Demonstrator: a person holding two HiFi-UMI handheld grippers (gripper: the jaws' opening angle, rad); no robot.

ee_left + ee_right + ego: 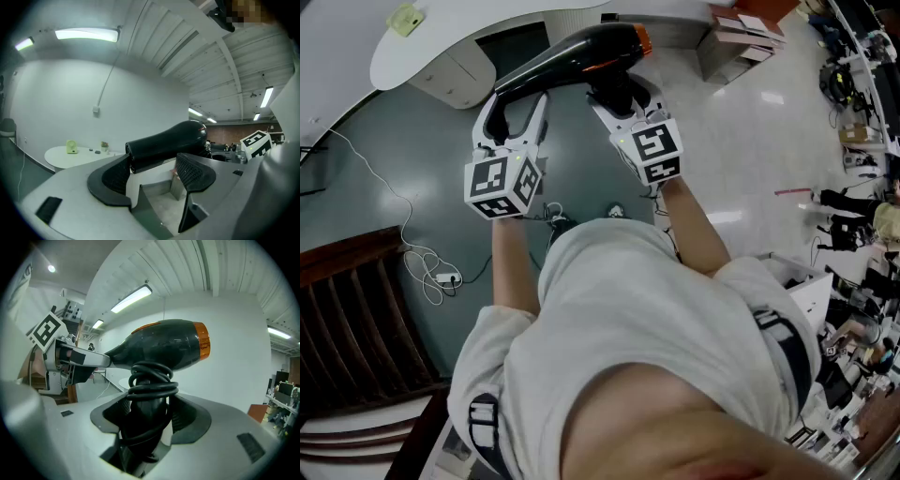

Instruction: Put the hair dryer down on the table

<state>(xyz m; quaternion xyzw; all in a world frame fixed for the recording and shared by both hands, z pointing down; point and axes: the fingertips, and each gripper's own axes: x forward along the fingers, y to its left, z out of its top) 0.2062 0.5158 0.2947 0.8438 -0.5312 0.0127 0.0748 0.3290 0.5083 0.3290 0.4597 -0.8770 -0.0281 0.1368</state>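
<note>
A black hair dryer (581, 52) with an orange rear ring hangs in the air between both grippers, in front of the white round table (441, 47). My right gripper (623, 98) is shut on the dryer's handle (145, 404), which has the black cord wound around it. My left gripper (511, 105) stands open at the nozzle end (140, 152). The nozzle tip lies between the jaws, next to the left pad, with a gap on the other side. The dryer's body (164, 350) lies roughly level, its nozzle pointing toward the left gripper.
A small green object (405, 19) sits on the table (70, 157) with a few small items beside it. A white cable and power strip (441, 278) lie on the dark floor. Dark wooden slats (356, 309) stand at lower left, and stacked boxes (741, 37) at upper right.
</note>
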